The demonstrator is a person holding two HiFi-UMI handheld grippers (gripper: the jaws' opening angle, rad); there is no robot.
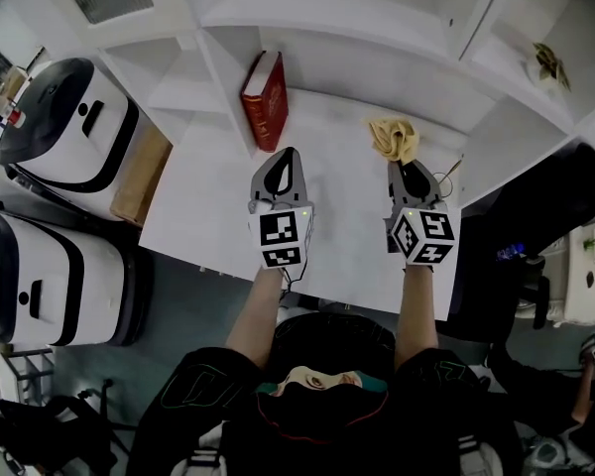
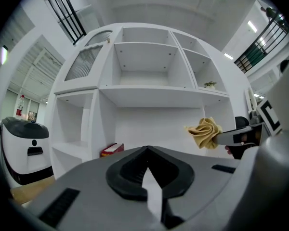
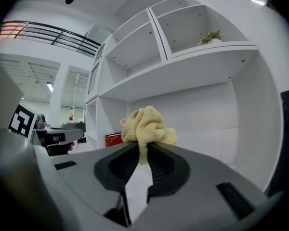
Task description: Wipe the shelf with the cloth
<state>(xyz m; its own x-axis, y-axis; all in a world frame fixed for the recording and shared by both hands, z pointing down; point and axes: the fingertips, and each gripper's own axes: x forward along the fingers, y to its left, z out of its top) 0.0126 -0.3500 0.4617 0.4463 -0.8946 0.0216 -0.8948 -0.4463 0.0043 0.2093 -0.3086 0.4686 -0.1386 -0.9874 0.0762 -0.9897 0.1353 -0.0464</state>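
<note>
Cloth (image 3: 143, 125), yellow terry, bunched, pinched in right gripper (image 3: 143, 147); left gripper (image 2: 147, 149) closed, empty.

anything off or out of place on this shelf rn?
Nothing spilled or damaged. The cloth is a bunched wad pinched in the right gripper, apparently held above the shelf surface. A red book sits on that surface by the left divider, likely in the wiping path.

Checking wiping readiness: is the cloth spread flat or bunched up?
Bunched up: the cloth sits as a crumpled wad pinched in the right gripper.
</note>
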